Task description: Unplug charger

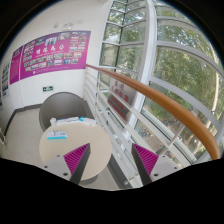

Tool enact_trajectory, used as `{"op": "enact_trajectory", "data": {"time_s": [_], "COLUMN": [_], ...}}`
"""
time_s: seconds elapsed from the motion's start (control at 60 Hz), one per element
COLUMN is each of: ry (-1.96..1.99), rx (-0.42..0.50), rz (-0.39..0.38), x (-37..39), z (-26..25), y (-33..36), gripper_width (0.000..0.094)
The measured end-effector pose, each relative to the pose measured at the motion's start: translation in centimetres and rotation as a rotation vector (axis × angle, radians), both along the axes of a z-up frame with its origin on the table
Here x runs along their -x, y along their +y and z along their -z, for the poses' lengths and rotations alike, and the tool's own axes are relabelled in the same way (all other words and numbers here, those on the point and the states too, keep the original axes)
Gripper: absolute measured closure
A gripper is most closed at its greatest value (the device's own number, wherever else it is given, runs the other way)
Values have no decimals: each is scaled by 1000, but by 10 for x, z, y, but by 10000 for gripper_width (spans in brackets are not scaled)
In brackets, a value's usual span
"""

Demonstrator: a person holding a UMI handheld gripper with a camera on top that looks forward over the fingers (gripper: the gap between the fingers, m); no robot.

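Claw [112, 160] open — round table [62, 150] beyond, handrail [150, 92] alongside.

One round table [60, 150], one handrail [160, 95], one poster board [48, 52]. One gripper [110, 160] with two fingers [77, 157]. One small box [59, 135] on table.

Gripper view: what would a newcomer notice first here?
Probably the curved wooden handrail, sweeping from beyond the gripper across a tall wall of windows with green trees outside. Next, the round white table just ahead of the open jaws, with small white and blue items on it. Pink posters line the far wall; no charger can be made out.
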State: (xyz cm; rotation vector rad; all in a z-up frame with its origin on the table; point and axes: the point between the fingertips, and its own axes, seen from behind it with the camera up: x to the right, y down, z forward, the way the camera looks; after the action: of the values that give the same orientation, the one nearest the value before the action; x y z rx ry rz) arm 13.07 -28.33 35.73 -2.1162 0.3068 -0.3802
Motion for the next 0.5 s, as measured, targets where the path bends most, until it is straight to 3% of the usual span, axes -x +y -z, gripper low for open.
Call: {"op": "enact_trajectory", "data": {"time_s": [0.167, 0.283, 0.417, 0.5], "ry": [20, 45, 88, 128], "rx": [44, 86, 128, 122], "rz": [-1, -25, -116, -200], "x": [6, 24, 86, 141], "z": [34, 89, 139, 172], "y": [-3, 3, 6, 49], "gripper_width": [81, 72, 78, 76]}}
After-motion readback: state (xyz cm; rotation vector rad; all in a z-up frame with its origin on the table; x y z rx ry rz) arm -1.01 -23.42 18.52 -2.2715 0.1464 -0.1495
